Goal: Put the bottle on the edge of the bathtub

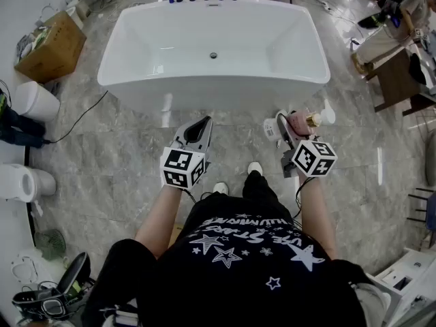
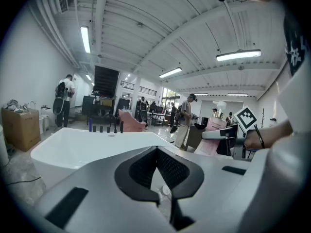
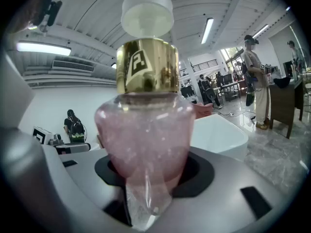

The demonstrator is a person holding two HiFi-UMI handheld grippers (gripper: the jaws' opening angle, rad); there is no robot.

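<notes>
Grey right claw clamped low on pink bottle; long axis upright, gold collar and white cap on top. Left claw closed, nothing between pads, level alongside. White bathtub straight ahead of both. Near rim beyond bottle, slightly left, not yet under it. Judged: forward reach by right claw.

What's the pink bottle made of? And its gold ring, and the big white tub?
The bottle is see-through pink with sparkly bits inside, so it is probably glass or clear plastic. The gold ring is shiny and mirror-like, so it is likely metal or metal-coated plastic. The tub is smooth, glossy white with bright glints. It may be acrylic or ceramic, but the look alone can't say which.
</notes>
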